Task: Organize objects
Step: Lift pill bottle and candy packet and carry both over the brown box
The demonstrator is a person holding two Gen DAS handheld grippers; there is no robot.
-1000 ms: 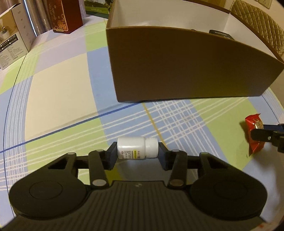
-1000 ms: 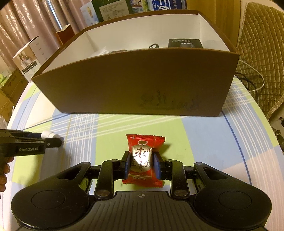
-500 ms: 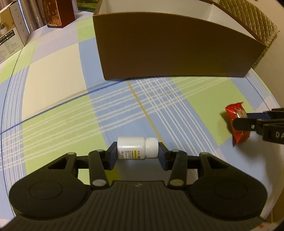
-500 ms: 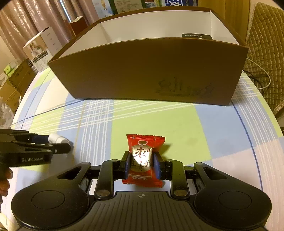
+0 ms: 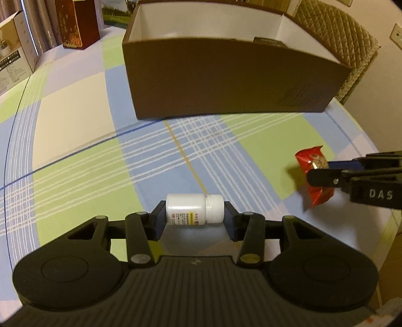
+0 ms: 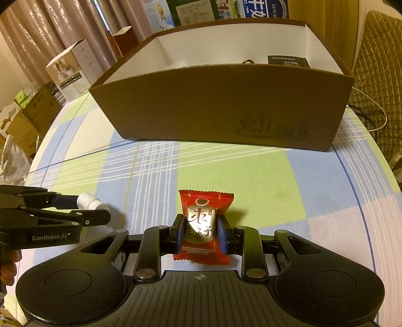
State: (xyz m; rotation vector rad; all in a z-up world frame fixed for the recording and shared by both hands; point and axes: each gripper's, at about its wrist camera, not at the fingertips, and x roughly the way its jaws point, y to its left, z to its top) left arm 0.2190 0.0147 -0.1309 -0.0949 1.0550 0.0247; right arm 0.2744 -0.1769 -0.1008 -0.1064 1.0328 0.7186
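Observation:
My left gripper (image 5: 194,216) is shut on a small white pill bottle (image 5: 193,210) held sideways above the checked tablecloth. My right gripper (image 6: 201,231) is shut on a red snack packet (image 6: 202,226). The packet also shows at the right of the left wrist view (image 5: 315,182), and the bottle at the left of the right wrist view (image 6: 91,202). A large brown open box (image 6: 226,108) with a white inside stands ahead of both grippers. It holds a black item (image 6: 286,60) and other things I cannot make out.
Cartons (image 5: 15,55) and a dark red box (image 5: 78,24) stand at the table's far left. A quilted chair (image 6: 377,63) with a white cable (image 6: 374,113) is to the right. The round table's edge (image 6: 364,201) curves close on the right.
Both grippers pulled back from the box and lifted; now the view tilts so more of the box's inside shows. The holds on bottle and packet are unchanged.

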